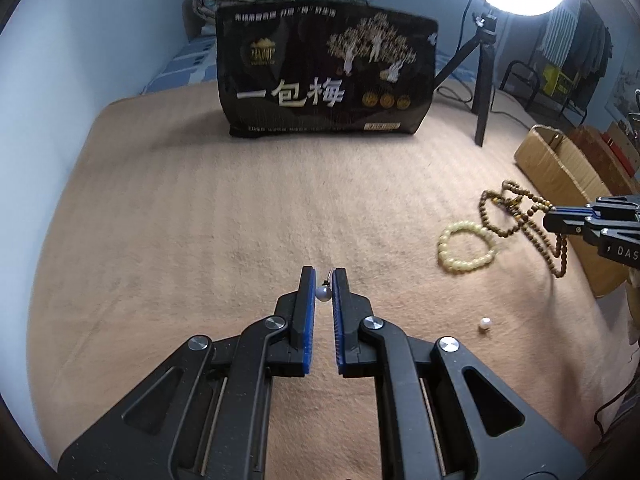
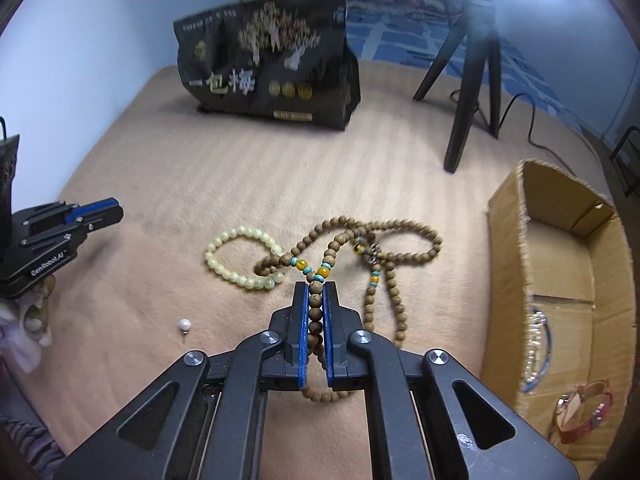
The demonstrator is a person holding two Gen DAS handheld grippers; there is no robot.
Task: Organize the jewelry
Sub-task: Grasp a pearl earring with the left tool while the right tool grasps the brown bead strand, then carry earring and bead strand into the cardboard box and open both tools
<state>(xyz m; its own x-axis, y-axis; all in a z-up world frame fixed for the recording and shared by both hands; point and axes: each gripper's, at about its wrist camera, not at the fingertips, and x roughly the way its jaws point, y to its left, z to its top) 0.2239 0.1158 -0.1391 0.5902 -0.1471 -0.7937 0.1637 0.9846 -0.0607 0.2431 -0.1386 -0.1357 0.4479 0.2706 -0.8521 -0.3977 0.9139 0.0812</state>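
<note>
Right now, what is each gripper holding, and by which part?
Left gripper: a pearl earring, pinched at the pearl near the fingertips. Right gripper: the wooden bead necklace, clamped on a run of brown beads just below the turquoise-and-amber section.

A white pearl earring (image 1: 323,293) hangs pinched; a long brown wooden bead necklace (image 2: 400,236) drapes, half lifted, beside a pale yellow bead bracelet (image 2: 240,258).

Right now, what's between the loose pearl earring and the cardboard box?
Right wrist view: the right hand-held gripper, shut on the wooden bead necklace, sits between the pearl earring and cardboard box.
</note>
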